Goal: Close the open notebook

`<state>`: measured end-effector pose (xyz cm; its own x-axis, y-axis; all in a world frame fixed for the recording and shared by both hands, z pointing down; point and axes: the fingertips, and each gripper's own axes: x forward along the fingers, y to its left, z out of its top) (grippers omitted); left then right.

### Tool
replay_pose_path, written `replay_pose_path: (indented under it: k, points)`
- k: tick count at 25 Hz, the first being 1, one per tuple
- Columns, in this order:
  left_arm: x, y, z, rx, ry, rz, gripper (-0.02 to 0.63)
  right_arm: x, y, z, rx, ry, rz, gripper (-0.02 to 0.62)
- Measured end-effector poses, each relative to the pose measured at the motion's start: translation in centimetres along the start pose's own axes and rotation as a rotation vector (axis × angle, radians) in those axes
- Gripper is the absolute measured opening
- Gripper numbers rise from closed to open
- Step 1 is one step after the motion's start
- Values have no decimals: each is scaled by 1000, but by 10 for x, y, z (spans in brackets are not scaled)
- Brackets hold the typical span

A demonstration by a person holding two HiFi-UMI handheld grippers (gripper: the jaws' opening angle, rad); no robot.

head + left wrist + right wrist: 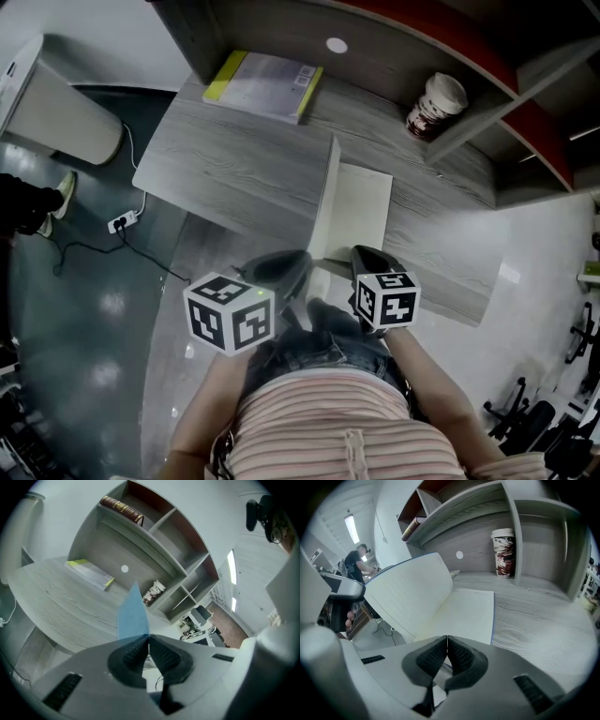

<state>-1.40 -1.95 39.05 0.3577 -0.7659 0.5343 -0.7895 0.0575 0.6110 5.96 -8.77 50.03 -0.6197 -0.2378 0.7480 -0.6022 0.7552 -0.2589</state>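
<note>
Striped fabric of the person's shirt (347, 436) is seen lowest in the head view. Just beyond it, the left hand-held gripper (149, 641) is clamped on the blue cover of the notebook (132, 613), which is held upright. The other half is laid flat on the grey surface (234, 159). The right hand-held gripper (447, 641) is closed at the flat page's near edge; whether paper is pinched cannot be told.
</note>
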Motion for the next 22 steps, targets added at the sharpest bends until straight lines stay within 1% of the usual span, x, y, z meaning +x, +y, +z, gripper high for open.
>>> replay_pose_path:
  k: [10, 16, 22]
  points:
    - [12, -15, -3, 28, 45, -32, 18, -9, 1, -8, 18, -12, -14, 9]
    - [26, -28, -8, 87, 90, -42, 19, -11, -5, -17, 45, -11, -30, 9]
    - [35, -34, -12, 114, 125, -63, 18, -16, -8, -23, 73, -17, -46, 9]
